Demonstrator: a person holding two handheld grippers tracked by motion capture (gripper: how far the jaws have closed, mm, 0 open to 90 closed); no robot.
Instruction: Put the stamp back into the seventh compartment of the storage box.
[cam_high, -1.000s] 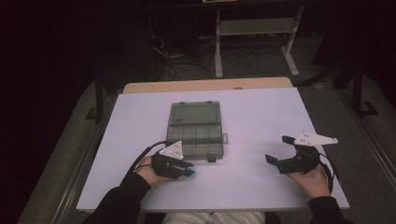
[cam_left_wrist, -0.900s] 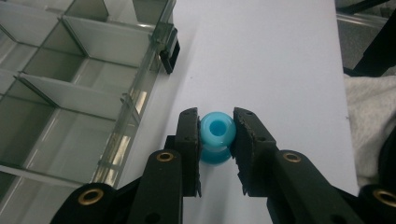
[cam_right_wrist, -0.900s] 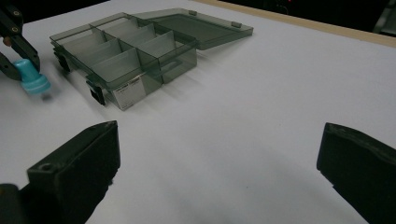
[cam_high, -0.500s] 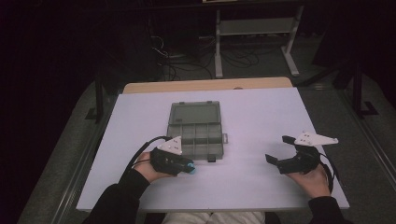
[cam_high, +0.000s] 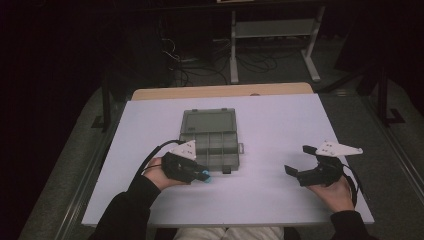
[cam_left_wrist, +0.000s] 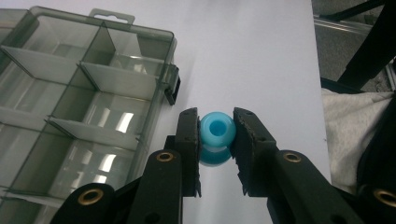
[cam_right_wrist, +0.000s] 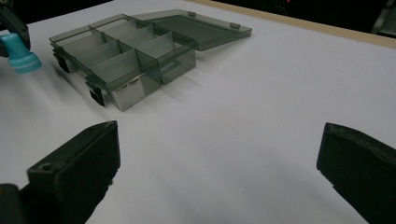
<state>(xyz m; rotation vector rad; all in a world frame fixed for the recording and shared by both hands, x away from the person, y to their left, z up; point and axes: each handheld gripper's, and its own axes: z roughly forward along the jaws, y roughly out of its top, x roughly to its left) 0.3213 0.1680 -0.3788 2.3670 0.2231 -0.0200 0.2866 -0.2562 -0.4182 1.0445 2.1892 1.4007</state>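
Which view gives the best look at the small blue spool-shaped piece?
The left gripper view: the blue piece sits large and sharp, pinched between the left gripper jaws beside the open organizer box. The high view shows a tiny blue dot; the right gripper view catches it at the frame's edge.

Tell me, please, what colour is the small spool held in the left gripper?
Light blue spool, clearest in the left gripper view.
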